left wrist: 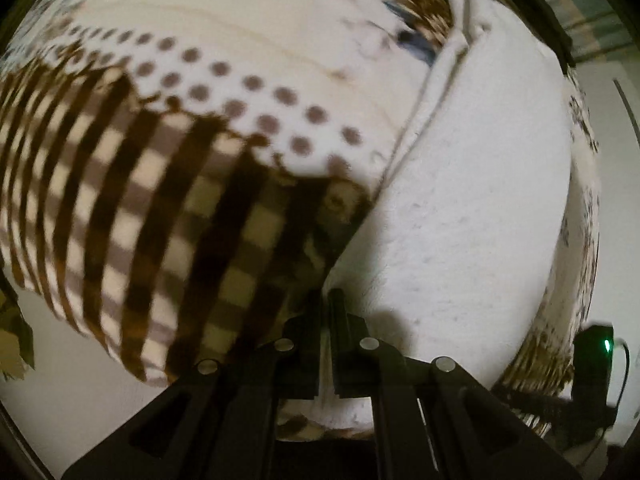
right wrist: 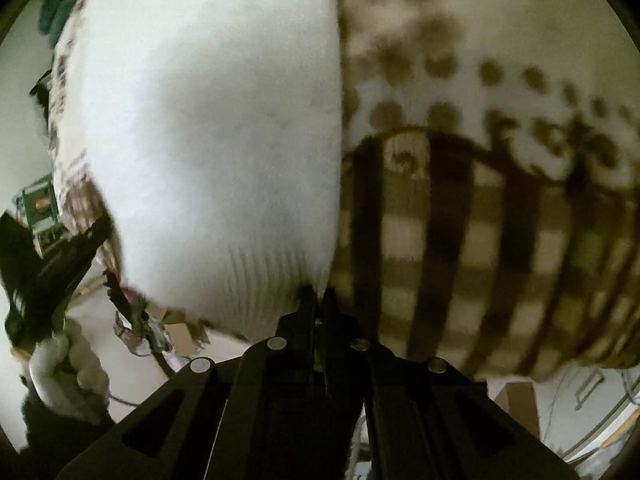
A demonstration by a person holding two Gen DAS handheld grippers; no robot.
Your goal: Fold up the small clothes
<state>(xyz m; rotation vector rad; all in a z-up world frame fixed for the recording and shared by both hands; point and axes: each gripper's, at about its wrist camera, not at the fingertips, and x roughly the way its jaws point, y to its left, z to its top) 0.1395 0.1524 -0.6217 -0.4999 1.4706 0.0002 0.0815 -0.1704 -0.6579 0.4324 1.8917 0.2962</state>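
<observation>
A small white garment lies on a patterned cloth with brown checks and dots. My left gripper is shut on the white garment's near corner. In the right wrist view the white garment fills the left half, with a ribbed hem near the fingers. My right gripper is shut on that ribbed edge, beside the checked cloth. The other gripper shows dark at the left edge of the right wrist view, and at the lower right of the left wrist view with a green light.
The patterned cloth covers the surface under the garment. Beyond its edge lies pale floor. Clutter and cardboard pieces lie at the lower left of the right wrist view, and a cardboard box at the lower right.
</observation>
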